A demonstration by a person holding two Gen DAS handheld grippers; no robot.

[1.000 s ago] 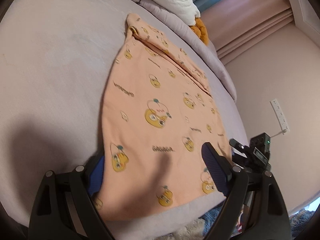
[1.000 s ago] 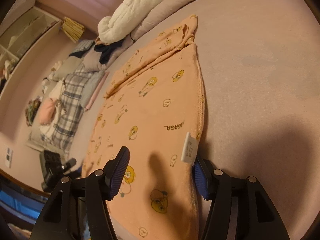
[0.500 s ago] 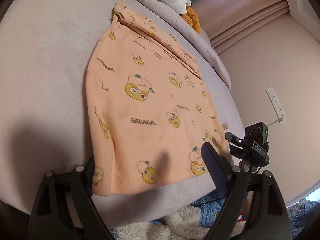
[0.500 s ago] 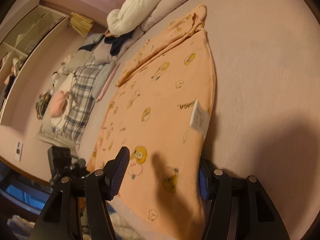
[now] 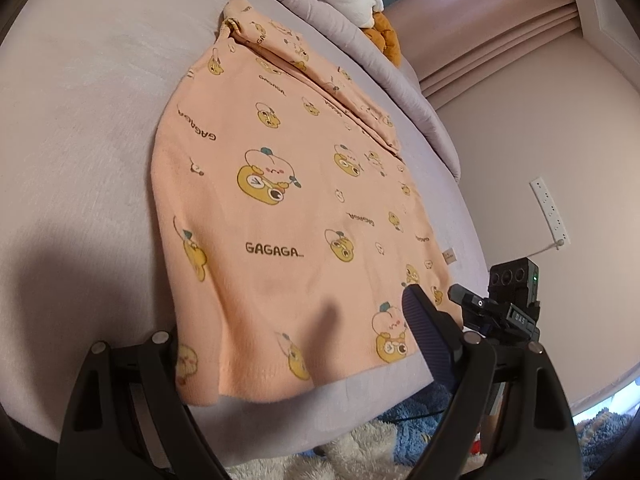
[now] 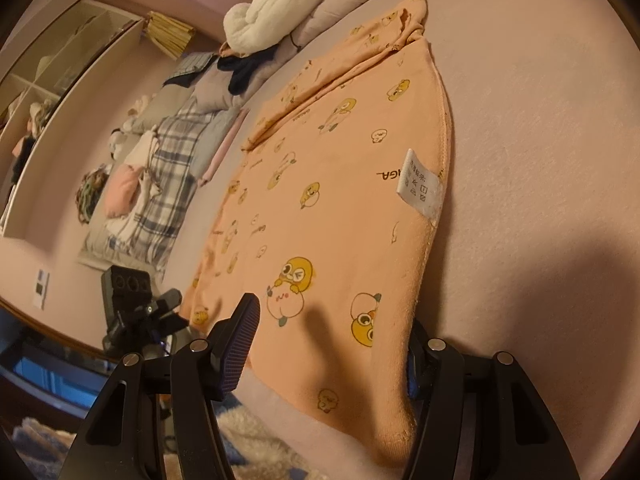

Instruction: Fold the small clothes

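A small peach garment (image 5: 280, 208) printed with yellow cartoon ducks and "GAGAGA" lies flat on the pale bed sheet (image 5: 80, 128), its sleeves folded in along the far side. The right wrist view shows it too (image 6: 328, 208), with a white care label (image 6: 418, 184) near its right edge. My left gripper (image 5: 296, 344) is open over the garment's near hem, its left finger hidden under the cloth edge. My right gripper (image 6: 332, 344) is open over the near hem at the other corner, holding nothing.
A camera on a tripod (image 5: 508, 300) stands beside the bed; it also shows in the right wrist view (image 6: 132, 304). A white blanket (image 6: 272, 12) and piled clothes (image 6: 168, 152) lie at the far end. A fluffy rug (image 5: 360, 448) is on the floor below the bed edge.
Both grippers have drawn back toward the near bed edge and risen, so the garment sits farther away in both views. The garment now lies flat and still.
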